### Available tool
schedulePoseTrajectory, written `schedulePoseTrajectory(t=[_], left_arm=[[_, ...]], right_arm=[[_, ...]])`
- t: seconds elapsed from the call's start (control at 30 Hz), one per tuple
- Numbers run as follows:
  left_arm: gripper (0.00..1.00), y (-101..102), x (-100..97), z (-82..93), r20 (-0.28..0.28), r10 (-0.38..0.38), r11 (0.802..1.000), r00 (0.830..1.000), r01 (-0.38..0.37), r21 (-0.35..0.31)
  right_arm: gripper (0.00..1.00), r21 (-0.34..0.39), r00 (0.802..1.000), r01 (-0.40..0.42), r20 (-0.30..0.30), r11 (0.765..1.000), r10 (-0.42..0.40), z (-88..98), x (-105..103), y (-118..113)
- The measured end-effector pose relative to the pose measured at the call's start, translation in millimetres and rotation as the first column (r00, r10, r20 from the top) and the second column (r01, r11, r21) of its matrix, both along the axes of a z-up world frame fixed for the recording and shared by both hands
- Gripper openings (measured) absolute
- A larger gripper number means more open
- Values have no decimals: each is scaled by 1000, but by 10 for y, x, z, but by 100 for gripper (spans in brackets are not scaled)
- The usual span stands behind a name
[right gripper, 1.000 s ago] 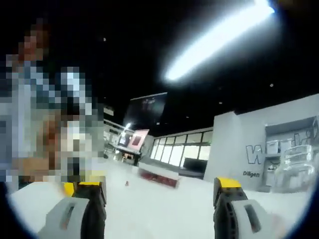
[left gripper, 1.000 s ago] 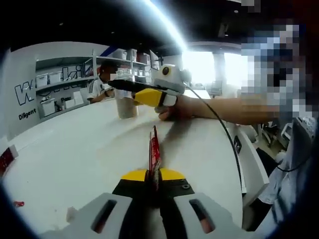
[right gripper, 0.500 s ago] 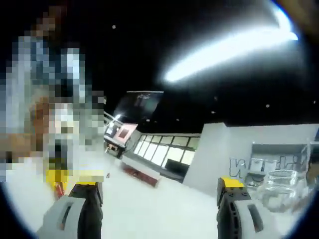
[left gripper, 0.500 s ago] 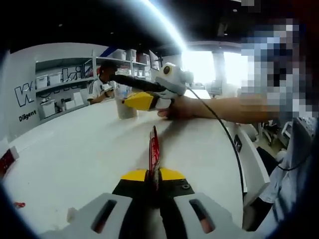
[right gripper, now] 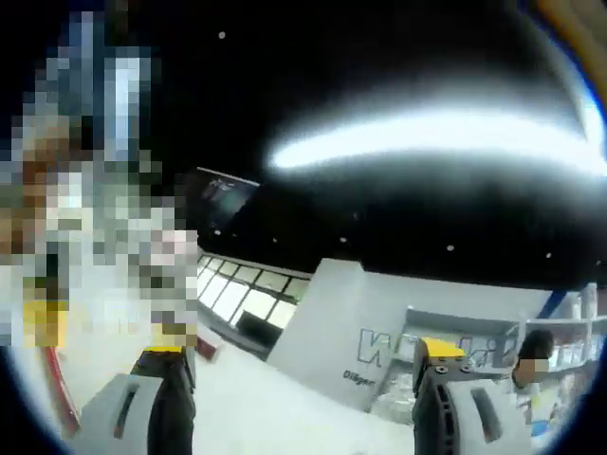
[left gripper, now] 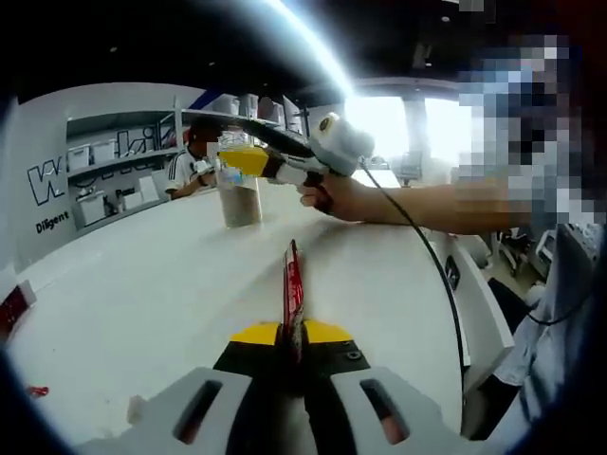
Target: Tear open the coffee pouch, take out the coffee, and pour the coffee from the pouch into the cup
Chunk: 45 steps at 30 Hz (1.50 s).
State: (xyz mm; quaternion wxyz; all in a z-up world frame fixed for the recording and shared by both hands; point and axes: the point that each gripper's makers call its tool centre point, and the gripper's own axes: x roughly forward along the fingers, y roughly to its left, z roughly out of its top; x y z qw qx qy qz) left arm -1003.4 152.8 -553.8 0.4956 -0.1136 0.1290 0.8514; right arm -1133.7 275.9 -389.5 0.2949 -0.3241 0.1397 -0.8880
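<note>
Red coffee pouch [left gripper: 293, 289] is clamped edge-on in left claw [left gripper: 292, 334]; right claw [right gripper: 302, 365] is held open above cup [left gripper: 239, 194] near counter's [left gripper: 142, 294] far edge.

The left gripper [left gripper: 293, 334] has its jaws pressed tight together, pointing forward and level. The right gripper [left gripper: 248, 156], held in the person's hand [left gripper: 330, 196] on an outstretched bare forearm, sits higher, its jaws spread wide apart and tilted upward.
</note>
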Motion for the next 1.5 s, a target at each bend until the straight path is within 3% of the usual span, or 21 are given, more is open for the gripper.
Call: schedulePoseTrajectory(t=[0.67,0.77,0.83,1.13,1.4,1.5], left_arm=[[10,1,-1,2,1,1,1000,1000,-1,0],[10,2,1,2,1,2,1000,1000,-2,0],[10,4,6,1,1,2,1000,1000,-2,0],[10,1,4,3,0,4,1000,1000,-4,-1],[10,-6,-2,4,7,5,1000,1000,-5,3],[10,-8,-3,4,8,5,1000,1000,-5,3]], right_arm=[[95,-92,991,118,71,989,-111,-3,-245,377],[95,-154,985,123,140,980,-101,-51,-370,492],[95,-155,976,133,190,979,-103,-123,-439,535],[95,-145,962,115,261,983,-74,-284,-480,478],[95,-150,925,110,376,982,-46,-481,-600,493],[90,-161,901,92,433,983,-13,-575,-629,482]])
